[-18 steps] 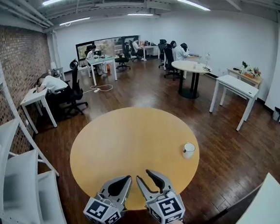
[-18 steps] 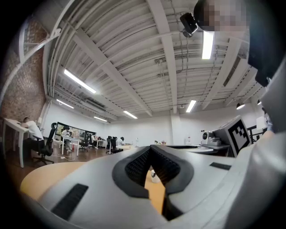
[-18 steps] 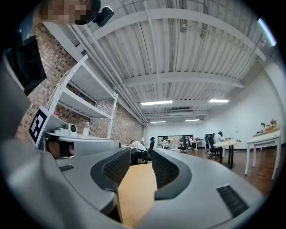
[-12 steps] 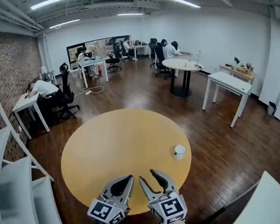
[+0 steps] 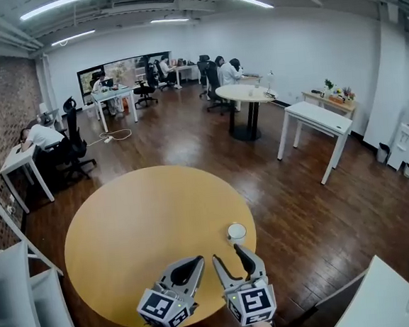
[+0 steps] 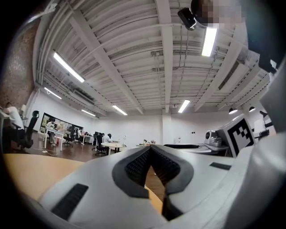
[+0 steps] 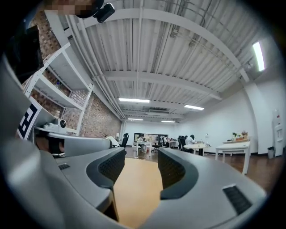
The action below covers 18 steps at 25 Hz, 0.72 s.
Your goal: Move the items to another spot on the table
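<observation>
Between the earlier looks and this one the whole picture slid leftward in my head view. The cup ended up much closer to my right claw than it had been. The table shifted along with it, so I took that as my own view turning, not the cup travelling.

The cup stood upright on the table, close to its right-hand edge, with nothing touching it. It was small, white and round, and I could not tell whether it had anything in it, nor make out a handle. I judged it light and rigid, with a smooth wall that could slip under the pads. It also looked quick to tip or skate across the bare wood if nudged from one side. My plan would have been to straddle it across the body, about halfway up, and squeeze gently. If it was thin or ceramic, a hard pinch or a knock toward the table's edge could end badly.

My right claw hung over the table's near edge just short of the cup, its jaws roughly half apart. Only bare tabletop showed between them. My left claw sat beside it over the same near edge, jaws closed tip to tip on nothing.
</observation>
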{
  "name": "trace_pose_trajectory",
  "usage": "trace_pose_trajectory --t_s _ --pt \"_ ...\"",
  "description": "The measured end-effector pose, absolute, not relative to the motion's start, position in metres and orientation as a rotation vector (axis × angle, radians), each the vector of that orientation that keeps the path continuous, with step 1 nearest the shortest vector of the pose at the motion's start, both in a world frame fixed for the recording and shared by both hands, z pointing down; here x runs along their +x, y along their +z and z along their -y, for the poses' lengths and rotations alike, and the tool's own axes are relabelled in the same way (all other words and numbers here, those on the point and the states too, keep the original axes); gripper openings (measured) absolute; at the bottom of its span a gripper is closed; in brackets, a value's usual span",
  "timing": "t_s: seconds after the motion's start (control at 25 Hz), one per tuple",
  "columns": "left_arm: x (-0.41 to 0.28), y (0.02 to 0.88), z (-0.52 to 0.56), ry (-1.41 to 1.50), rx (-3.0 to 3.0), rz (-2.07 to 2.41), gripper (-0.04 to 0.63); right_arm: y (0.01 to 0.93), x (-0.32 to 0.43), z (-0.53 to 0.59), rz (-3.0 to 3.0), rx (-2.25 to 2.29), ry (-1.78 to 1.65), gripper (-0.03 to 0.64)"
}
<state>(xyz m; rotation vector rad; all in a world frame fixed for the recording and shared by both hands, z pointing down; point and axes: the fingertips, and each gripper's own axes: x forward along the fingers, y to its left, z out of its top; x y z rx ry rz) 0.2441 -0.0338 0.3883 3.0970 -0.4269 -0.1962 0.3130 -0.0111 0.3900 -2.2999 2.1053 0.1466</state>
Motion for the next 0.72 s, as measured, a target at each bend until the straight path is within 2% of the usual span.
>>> trace_pose_trajectory --t_s 0.48,0.72 --pt "0.325 0.45 0.073 -0.07 3.04 0.472 0.02 0.48 0.397 0.064 -2.17 -2.352 -0.064 0.301" --pt "0.354 0.489 0.107 -0.009 2.975 0.582 0.018 0.543 0.443 0.103 -2.192 -2.368 -0.221 0.373"
